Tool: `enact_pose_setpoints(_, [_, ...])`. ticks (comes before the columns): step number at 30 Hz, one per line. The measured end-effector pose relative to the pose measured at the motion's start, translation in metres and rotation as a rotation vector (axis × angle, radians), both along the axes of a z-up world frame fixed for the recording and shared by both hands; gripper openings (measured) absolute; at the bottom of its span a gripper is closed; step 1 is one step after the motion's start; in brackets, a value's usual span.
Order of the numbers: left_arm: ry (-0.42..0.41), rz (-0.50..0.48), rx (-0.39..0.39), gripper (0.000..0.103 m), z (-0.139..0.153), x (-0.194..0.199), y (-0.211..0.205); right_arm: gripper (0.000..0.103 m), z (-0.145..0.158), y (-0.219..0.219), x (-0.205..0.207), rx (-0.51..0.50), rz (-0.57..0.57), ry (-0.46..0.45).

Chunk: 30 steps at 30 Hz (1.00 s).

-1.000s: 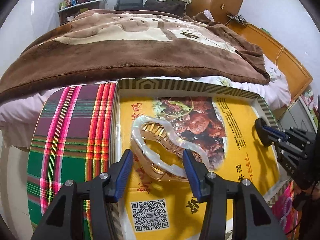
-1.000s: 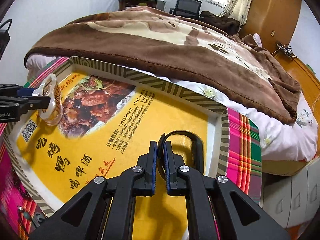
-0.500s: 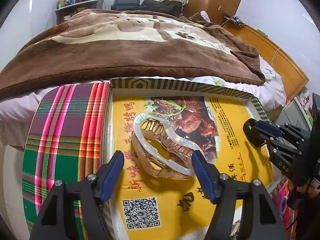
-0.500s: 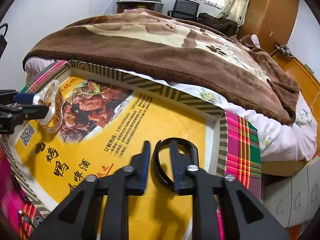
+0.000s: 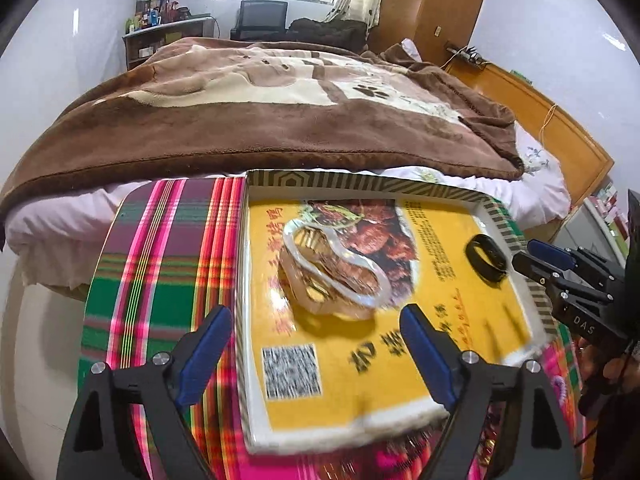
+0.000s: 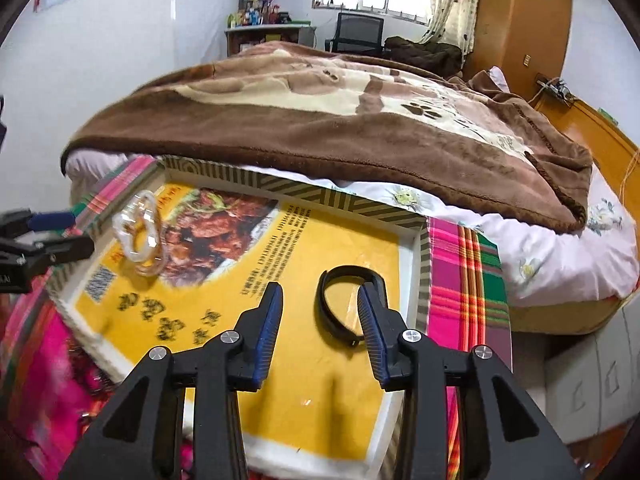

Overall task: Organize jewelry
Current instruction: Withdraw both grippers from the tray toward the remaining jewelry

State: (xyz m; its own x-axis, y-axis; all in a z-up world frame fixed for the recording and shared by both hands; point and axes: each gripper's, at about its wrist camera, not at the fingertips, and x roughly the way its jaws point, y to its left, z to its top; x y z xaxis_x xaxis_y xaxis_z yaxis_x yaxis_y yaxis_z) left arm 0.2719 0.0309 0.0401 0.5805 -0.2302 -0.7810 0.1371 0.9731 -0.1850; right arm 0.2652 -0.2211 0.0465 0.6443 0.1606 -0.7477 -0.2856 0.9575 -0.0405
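A clear and gold bracelet (image 5: 332,270) lies in the yellow printed tray (image 5: 360,360), left of its middle; it also shows in the right wrist view (image 6: 140,238). A black band (image 6: 348,304) lies near the tray's right rim and shows in the left wrist view (image 5: 486,258). My left gripper (image 5: 316,348) is open and empty, pulled back from the bracelet. My right gripper (image 6: 320,328) is open and empty, its right finger just in front of the black band.
The tray (image 6: 412,248) rests on a plaid cloth (image 5: 160,264) over a round surface. A bed with a brown blanket (image 5: 260,120) lies right behind it. White drawers (image 6: 592,380) stand at the right.
Both grippers opened and drew back. The left let go of the bracelet and the right let go of the black band; both pieces now lie in the tray.
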Motion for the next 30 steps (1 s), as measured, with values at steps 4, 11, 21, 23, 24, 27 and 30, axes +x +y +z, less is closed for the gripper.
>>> enact_pose_setpoints(4, [-0.037, -0.019, -0.002, 0.086, 0.013, -0.031, 0.0, 0.04, 0.014, -0.009, -0.027, 0.046, -0.02, -0.027])
enact_pose_setpoints(11, [-0.1, -0.029, 0.004, 0.086, 0.029, -0.092, 0.003, 0.04, 0.027, -0.033, -0.086, 0.117, -0.067, -0.047])
enact_pose_setpoints(21, [-0.104, -0.007, -0.01, 0.086, 0.023, -0.156, 0.027, 0.04, 0.034, -0.066, -0.175, 0.107, -0.078, -0.048])
enact_pose_setpoints(23, [-0.102, -0.005, -0.012, 0.086, 0.022, -0.163, 0.033, 0.04, 0.042, -0.076, -0.193, 0.079, -0.085, -0.058])
enact_pose_setpoints(24, [-0.108, -0.002, -0.006, 0.086, 0.023, -0.166, 0.035, 0.04, 0.047, -0.082, -0.201, 0.07, -0.09, -0.068])
enact_pose_setpoints(27, [-0.114, 0.003, -0.009, 0.086, 0.024, -0.17, 0.04, 0.04, 0.069, -0.098, -0.231, 0.023, -0.109, -0.102])
enact_pose_setpoints(30, [-0.114, 0.005, -0.026, 0.086, 0.02, -0.173, 0.043, 0.04, 0.079, -0.107, -0.25, 0.04, -0.114, -0.118])
